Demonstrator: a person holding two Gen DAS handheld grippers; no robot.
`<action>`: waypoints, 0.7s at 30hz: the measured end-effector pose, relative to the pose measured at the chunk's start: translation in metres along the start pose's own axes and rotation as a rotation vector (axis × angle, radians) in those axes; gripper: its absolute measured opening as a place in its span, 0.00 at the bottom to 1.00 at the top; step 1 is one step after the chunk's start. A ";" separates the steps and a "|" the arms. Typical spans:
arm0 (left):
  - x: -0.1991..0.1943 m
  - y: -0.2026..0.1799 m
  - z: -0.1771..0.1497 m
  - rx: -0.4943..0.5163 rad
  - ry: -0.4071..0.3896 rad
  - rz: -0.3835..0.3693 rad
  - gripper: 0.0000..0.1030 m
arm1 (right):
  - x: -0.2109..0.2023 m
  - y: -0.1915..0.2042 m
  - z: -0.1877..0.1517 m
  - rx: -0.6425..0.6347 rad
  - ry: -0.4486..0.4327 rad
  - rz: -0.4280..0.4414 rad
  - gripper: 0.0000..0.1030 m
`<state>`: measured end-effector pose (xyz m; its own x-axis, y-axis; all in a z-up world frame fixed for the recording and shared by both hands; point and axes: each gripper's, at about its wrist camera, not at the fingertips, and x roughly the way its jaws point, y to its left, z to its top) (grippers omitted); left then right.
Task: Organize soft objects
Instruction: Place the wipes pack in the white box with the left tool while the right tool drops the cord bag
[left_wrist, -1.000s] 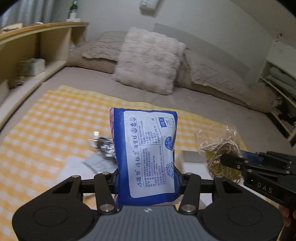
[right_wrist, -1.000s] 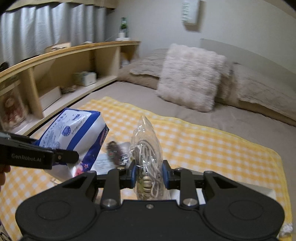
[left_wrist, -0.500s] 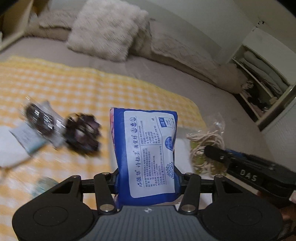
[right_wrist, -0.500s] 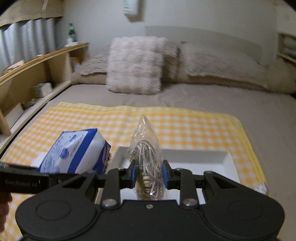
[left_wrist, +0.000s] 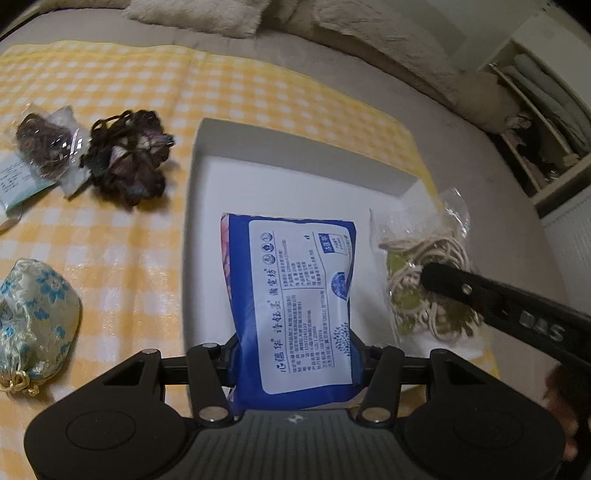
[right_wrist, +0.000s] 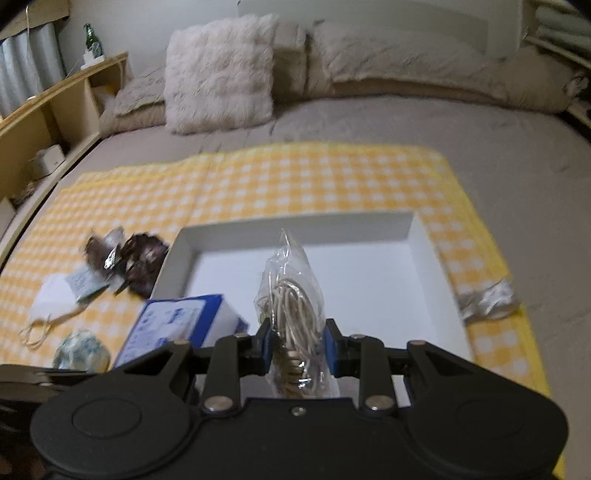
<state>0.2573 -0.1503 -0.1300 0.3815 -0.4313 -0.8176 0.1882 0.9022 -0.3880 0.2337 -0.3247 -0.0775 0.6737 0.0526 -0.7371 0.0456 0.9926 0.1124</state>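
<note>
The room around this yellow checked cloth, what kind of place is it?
Most likely a bedroom: the yellow checked cloth lies spread on a bed with a fluffy pillow at its head, and a wooden shelf unit runs alongside.

Dim warm indoor light, grainy. White tray (left_wrist: 295, 173) is the brightest patch, shadow inside its left wall. Motion blur on dark yarn bundle (right_wrist: 142, 264) left of tray. Fisheye bends edges; corners beyond tray vignette black. Pillow (right_wrist: 219, 74) behind tray soft.
</note>
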 end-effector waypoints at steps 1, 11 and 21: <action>0.000 0.003 0.002 -0.002 -0.012 0.019 0.57 | 0.002 0.000 0.000 0.006 0.012 0.019 0.28; -0.016 0.006 0.012 0.048 -0.052 0.055 0.76 | 0.041 -0.028 -0.023 0.351 0.203 0.307 0.35; 0.000 -0.001 0.004 0.180 0.051 0.099 0.57 | 0.048 -0.033 -0.027 0.234 0.232 0.035 0.42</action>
<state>0.2603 -0.1513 -0.1275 0.3607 -0.3355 -0.8702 0.3122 0.9226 -0.2263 0.2450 -0.3518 -0.1341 0.4933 0.1368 -0.8590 0.2118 0.9389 0.2712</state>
